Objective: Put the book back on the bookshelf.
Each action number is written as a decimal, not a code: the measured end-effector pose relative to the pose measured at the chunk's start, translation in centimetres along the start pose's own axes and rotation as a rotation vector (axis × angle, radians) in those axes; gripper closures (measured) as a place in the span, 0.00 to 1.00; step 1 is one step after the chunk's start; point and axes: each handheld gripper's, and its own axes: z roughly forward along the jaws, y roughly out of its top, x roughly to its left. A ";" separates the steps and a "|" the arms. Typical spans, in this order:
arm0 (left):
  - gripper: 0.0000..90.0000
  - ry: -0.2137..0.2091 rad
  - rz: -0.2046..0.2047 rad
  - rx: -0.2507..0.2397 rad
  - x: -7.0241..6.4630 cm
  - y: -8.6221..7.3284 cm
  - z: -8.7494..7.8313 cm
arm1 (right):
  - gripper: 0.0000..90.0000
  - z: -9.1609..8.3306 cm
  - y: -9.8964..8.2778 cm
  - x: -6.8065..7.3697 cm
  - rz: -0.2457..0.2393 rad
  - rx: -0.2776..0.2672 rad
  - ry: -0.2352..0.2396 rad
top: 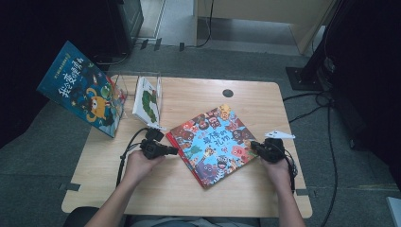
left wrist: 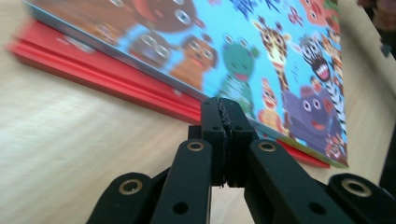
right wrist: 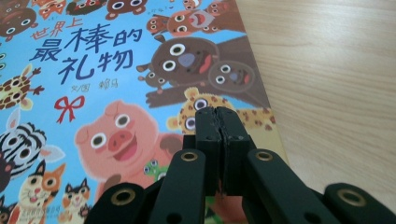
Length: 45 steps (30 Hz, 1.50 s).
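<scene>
so we've got a picture book with cartoon animals on a blue cover (top: 213,144) lying flat and skewed in the middle of the wooden table (top: 142,189). our left gripper (top: 171,151) sits at the book's red spine edge, jaws pressed together with nothing between them. in the left gripper view the tips are right by that spine. our right gripper (top: 255,145) is at the opposite edge, jaws also squeezed together on nothing, tips over the cover by the pig and leopard drawings. at the back left a clear acrylic stand (top: 142,90) holds a white caterpillar book (top: 146,101) upright, and a dark blue monster book (top: 82,87) leans tilted against the stand's left side.
</scene>
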 end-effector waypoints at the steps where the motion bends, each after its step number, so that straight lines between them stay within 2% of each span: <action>1: 1.00 0.005 -0.001 -0.002 0.2 0.2 -0.2 | 0.98 -0.3 -0.2 -0.1 0.004 0.000 -0.003; 3: 1.00 0.012 -0.003 -0.004 0.6 0.6 -0.4 | 0.98 -0.7 -0.6 -0.1 0.014 -0.003 -0.008; 5: 1.00 -0.001 -0.009 -0.014 1.0 1.0 -0.7 | 0.98 -1.1 -1.0 -0.2 0.017 -0.008 -0.013; 13: 1.00 0.003 0.003 -0.023 1.6 2.3 -0.8 | 0.98 -2.7 -2.5 -0.6 0.049 -0.017 -0.039; 17: 1.00 0.006 0.004 -0.029 1.8 2.8 -0.7 | 0.98 -3.1 -3.4 -0.7 0.046 0.035 -0.065; 22: 1.00 0.006 0.004 -0.025 2.0 3.2 -0.4 | 0.98 -3.2 -3.7 -0.9 0.053 0.035 -0.070; 26: 1.00 0.011 0.002 -0.022 2.0 3.2 -0.3 | 0.97 -2.8 -3.8 -0.9 0.047 0.051 -0.069; 39: 0.99 0.035 -0.020 -0.034 2.5 1.9 -1.4 | 0.99 -2.3 -2.9 -1.7 0.065 0.024 -0.063; 45: 0.99 0.048 -0.049 -0.054 3.0 1.0 -2.2 | 0.99 -1.6 -2.1 -2.3 0.073 0.022 -0.064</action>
